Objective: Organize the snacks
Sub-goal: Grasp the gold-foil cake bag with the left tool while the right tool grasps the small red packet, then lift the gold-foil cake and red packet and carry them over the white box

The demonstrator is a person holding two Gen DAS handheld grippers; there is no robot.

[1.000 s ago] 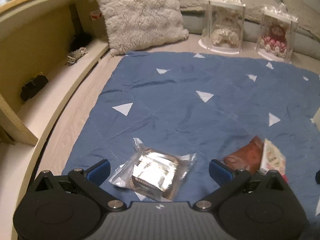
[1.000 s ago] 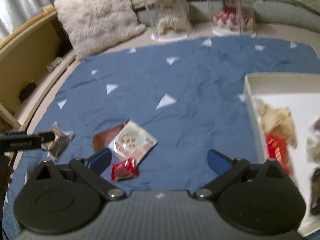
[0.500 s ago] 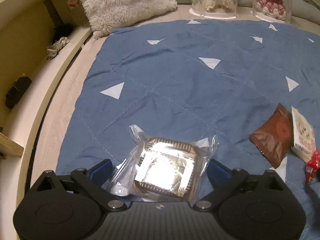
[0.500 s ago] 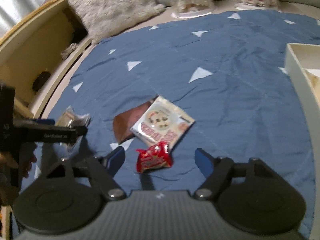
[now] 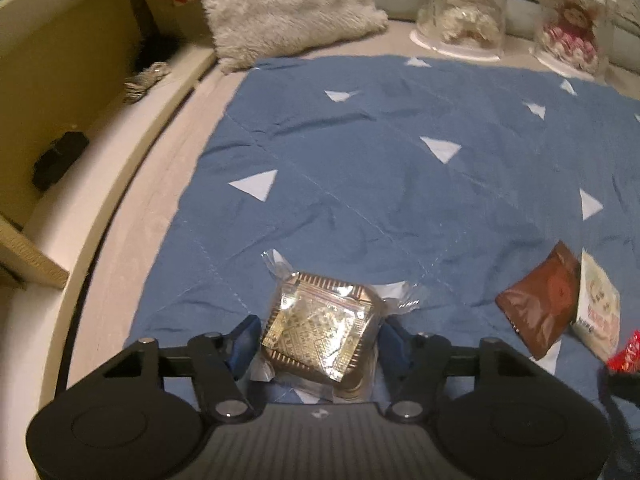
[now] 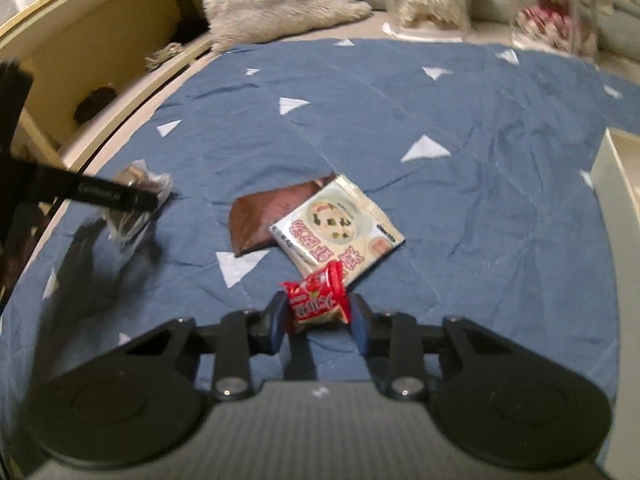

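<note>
My left gripper [image 5: 318, 342] is shut on a clear-wrapped square biscuit pack [image 5: 320, 330] on the blue cloth [image 5: 400, 184]. My right gripper [image 6: 318, 320] is shut on a small red candy packet [image 6: 318, 298]. A brown sachet [image 6: 266, 216] and a white cookie packet [image 6: 338, 230] overlapping it lie just beyond the red packet. Both also show in the left wrist view, the brown sachet [image 5: 538, 306] and the white packet [image 5: 598, 306], at the right. The left gripper's arm and the biscuit pack [image 6: 132, 196] show at the left of the right wrist view.
A white box [image 6: 618, 176] stands at the right edge of the cloth. A fluffy pillow [image 5: 288, 8] and two clear doll cases [image 5: 460, 12] stand at the back. A curved wooden shelf [image 5: 80, 128] runs along the left.
Both grippers moved forward and closed: the left onto the biscuit pack, the right onto the red candy packet.
</note>
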